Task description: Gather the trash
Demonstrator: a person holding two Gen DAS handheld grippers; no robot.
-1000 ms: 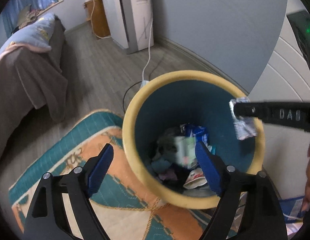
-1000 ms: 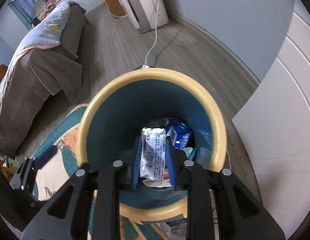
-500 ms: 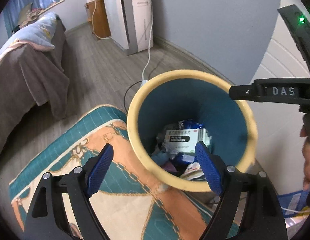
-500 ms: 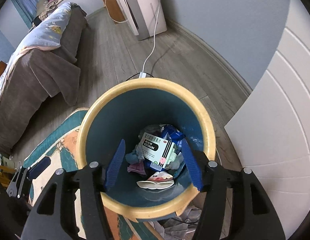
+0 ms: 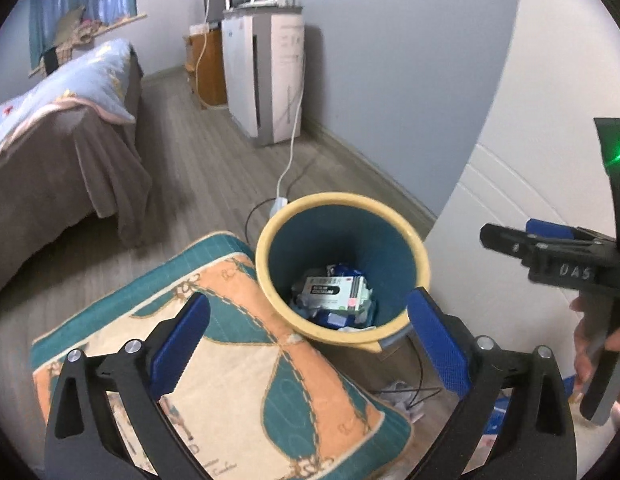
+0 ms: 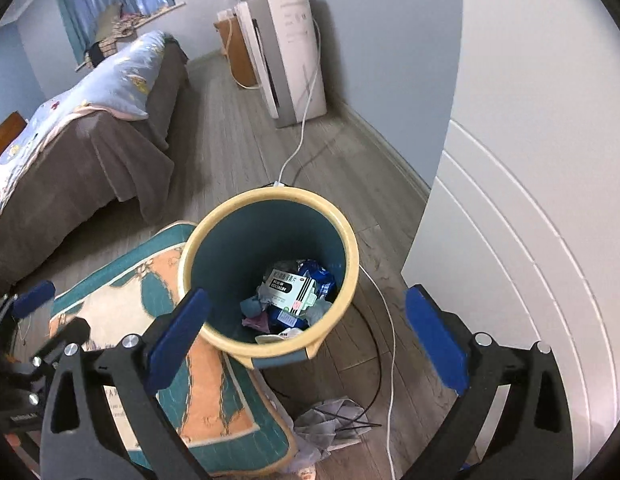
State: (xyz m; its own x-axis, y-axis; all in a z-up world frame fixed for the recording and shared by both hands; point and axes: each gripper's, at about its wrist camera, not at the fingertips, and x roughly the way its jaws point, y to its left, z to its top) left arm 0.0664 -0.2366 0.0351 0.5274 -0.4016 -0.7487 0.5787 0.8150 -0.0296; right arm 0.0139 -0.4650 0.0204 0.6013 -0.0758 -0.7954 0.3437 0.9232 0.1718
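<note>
In the left wrist view, the left hand-held gripper [image 5: 307, 336] stands wide, its jaws having just spread further, with nothing between the blue pads. Below and ahead of it sits the trash bin [image 5: 424, 268], yellow-rimmed and teal inside, standing on the wooden floor [image 5: 213, 168] at the edge of a patterned rug [image 5: 245, 380]. Inside the bin lies a white medicine box [image 5: 336, 286] on top of blue wrappers and other scraps. At the right edge, a hand [image 5: 602, 344] holds the right hand-held gripper [image 5: 550, 240], which is beside the bin and apart from it. A bed [image 5: 61, 132] with a pale blue quilt stands at left.

In the right wrist view, the right hand-held gripper [image 6: 305, 336] is also spread wide and empty; its jaws have just been opening. The trash bin [image 6: 352, 248] lies between and beyond the pads, with the medicine box [image 6: 287, 290] resting tilted on the pile within. A crumpled grey scrap [image 6: 330, 420] lies on the floor just in front of the bin, beside a white cable [image 6: 392, 340].
</note>
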